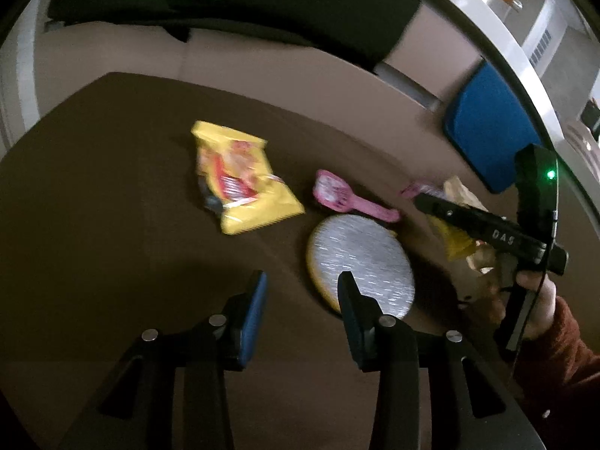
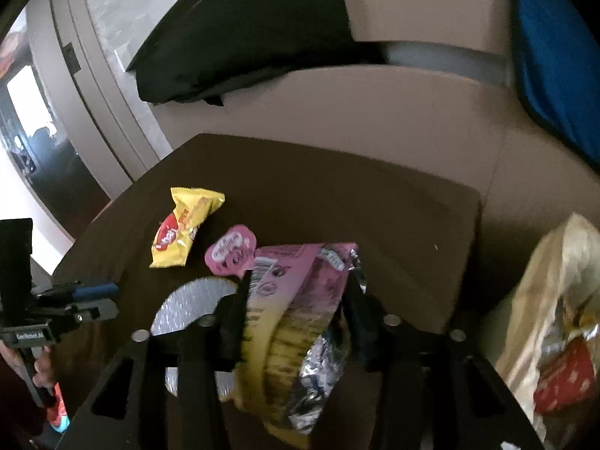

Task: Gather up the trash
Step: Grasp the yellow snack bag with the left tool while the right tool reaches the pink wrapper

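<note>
Right gripper point(image 2: 296, 322) is what I'm driving here, and its 2 black fingers sit on either side of a crumpled pink and yellow foil-lined snack wrapper point(image 2: 296, 300). The wrapper fills the gap, lower middle of the right wrist view, and looks clamped, though blur means I can't swear the pads are pressing. Its long axis runs up and away from the camera, along the fingers.

Left gripper point(image 1: 302, 300) hangs with its fingers apart and nothing between them, low in the left wrist view over the dark brown tabletop point(image 1: 112, 187).

What the next grab turns on, as I read it: the yellow crinkled chip bag point(image 1: 243, 180) lies ahead of the left gripper, up and a bit left of its fingers, long axis running upper left to lower right. So the left hand looks nearer to it, and I'd guess the wrist needs a roll to close across the narrow side.

Other bits: a round silver foil-topped disc point(image 1: 362, 262) sits just past the left gripper's right finger, with a small pink plastic scoop-shaped piece point(image 1: 337, 193) beyond it. At the right edge of the right wrist view there's a pale crinkly bag point(image 2: 555, 300) with red stuff inside, probably where trash goes.

Writing: "DAS" on the right gripper's body in the left view, something like "GenRobot.AI" on the left one in the right view. Chip bag logo is too blurred to read.
</note>
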A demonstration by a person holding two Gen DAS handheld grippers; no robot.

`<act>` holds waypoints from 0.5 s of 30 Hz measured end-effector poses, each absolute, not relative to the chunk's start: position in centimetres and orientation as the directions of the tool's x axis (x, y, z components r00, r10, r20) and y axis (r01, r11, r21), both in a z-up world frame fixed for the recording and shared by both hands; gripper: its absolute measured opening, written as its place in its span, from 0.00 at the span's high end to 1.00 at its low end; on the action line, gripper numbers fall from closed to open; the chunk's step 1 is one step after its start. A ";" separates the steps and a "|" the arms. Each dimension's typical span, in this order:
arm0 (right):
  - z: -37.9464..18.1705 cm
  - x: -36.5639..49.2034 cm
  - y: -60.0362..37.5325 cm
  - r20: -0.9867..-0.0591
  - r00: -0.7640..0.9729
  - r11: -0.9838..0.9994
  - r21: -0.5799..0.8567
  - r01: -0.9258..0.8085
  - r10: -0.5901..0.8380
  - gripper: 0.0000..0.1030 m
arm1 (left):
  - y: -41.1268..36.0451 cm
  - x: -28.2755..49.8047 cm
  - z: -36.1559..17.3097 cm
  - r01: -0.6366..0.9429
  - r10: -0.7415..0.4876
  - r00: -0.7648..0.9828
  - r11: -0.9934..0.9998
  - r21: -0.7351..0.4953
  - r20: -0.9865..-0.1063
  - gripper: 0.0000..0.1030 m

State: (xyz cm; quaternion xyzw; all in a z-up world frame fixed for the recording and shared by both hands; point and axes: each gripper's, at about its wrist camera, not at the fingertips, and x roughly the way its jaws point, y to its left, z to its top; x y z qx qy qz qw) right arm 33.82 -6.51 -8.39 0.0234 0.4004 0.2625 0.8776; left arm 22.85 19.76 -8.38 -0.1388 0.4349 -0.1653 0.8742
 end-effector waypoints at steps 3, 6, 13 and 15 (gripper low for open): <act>-8.9 32.7 -7.0 -0.690 0.531 0.851 0.251 -0.461 0.491 0.44 | 18.5 23.0 -8.1 0.189 -0.410 0.565 0.909 -0.370 -0.717 0.61; -9.3 31.6 -7.1 -0.694 0.526 0.848 0.245 -0.470 0.491 0.44 | 18.7 24.4 -7.4 0.162 -0.362 0.613 0.927 -0.338 -0.702 0.61; -10.6 29.3 -7.2 -0.673 0.528 0.840 0.282 -0.463 0.518 0.42 | 23.0 30.3 -8.2 -0.099 -0.146 0.706 0.949 -0.300 -0.693 0.57; -11.2 29.0 -7.1 -0.678 0.522 0.840 0.287 -0.461 0.518 0.41 | 23.6 31.8 -9.3 -0.136 -0.159 0.672 0.934 -0.331 -0.723 0.57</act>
